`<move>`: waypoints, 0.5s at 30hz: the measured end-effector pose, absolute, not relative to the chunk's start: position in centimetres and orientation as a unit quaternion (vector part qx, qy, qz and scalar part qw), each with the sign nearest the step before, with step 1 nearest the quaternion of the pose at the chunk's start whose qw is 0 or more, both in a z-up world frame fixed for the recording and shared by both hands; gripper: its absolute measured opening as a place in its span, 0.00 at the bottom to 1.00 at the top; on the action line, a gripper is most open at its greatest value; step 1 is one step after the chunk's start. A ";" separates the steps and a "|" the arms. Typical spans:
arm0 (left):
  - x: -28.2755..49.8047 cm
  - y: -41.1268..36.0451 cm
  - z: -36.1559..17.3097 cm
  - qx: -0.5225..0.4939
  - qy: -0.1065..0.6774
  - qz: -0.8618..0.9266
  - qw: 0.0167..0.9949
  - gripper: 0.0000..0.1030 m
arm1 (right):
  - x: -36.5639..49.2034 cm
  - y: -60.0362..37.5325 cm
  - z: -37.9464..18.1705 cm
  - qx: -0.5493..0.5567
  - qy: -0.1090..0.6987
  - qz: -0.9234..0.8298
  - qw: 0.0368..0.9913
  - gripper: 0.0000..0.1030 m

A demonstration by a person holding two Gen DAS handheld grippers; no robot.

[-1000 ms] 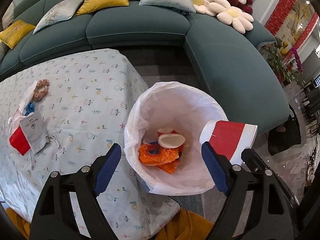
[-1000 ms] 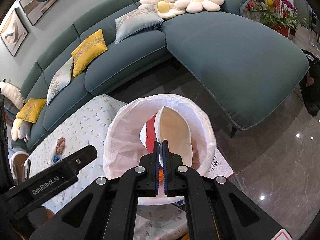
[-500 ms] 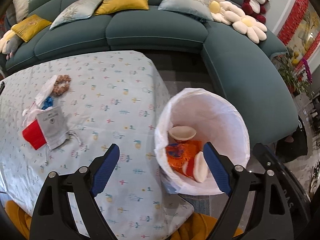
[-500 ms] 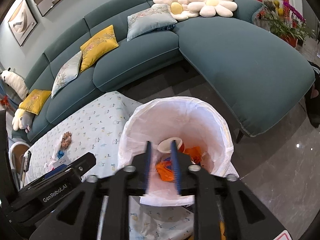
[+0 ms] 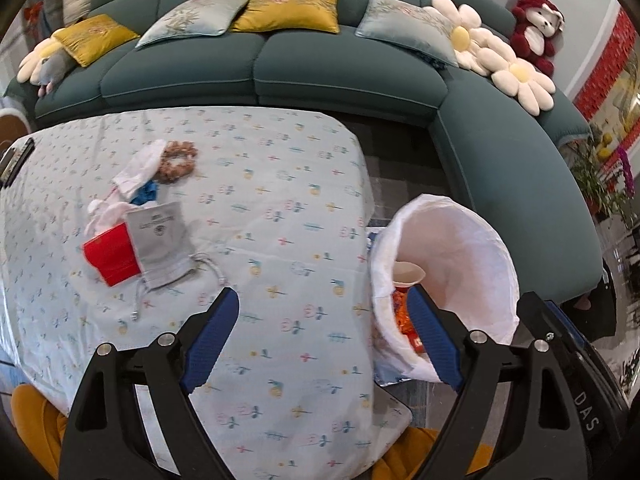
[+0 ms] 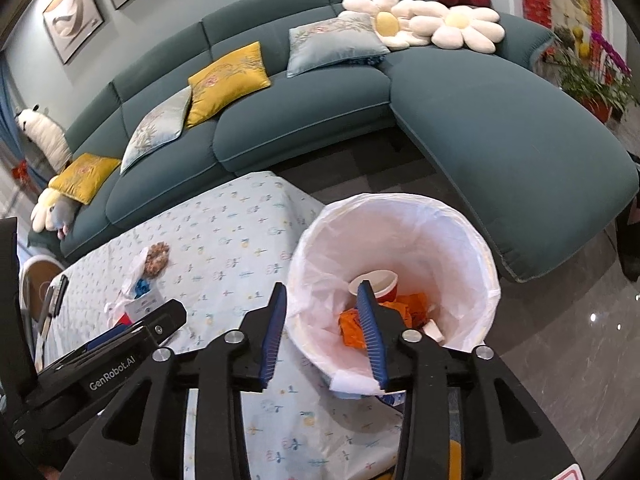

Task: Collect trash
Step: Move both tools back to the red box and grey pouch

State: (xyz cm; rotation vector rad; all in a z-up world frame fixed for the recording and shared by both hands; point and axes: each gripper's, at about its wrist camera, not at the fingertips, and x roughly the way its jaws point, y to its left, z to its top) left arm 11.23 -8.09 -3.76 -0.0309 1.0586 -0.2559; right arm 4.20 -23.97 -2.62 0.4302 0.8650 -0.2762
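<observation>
Two views. Left wrist: left gripper [image 5: 324, 334] spread, empty; it has swung from the bin [image 5: 480, 236] toward the red packet [image 5: 110, 258] near the tabletop's left edge. Right wrist: right gripper [image 6: 322, 330] opening, nothing between; released cup [image 6: 376, 282] now binned; table litter remains

One lined bin [image 6: 460, 236] holds one red paper cup [image 6: 378, 283]. On the sofa [image 5: 340, 88] lie five cushions: three yellow [image 5: 288, 8], two grey-blue [image 5: 404, 28]. Two daisy pillows [image 5: 520, 80], one red teddy [image 5: 536, 24].
</observation>
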 end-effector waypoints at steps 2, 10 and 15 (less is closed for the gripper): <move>11.2 -6.8 -3.7 -0.019 0.501 -0.115 0.858 0.79 | 4.4 -23.0 -2.3 0.199 0.415 -0.128 0.879 0.41; 11.5 -1.4 -4.1 -0.042 0.502 -0.079 0.860 0.80 | 5.3 -18.9 -1.8 0.169 0.424 -0.105 0.883 0.49; 11.9 2.4 -4.6 -0.057 0.503 -0.053 0.861 0.82 | 6.3 -15.6 -1.9 0.147 0.433 -0.089 0.885 0.52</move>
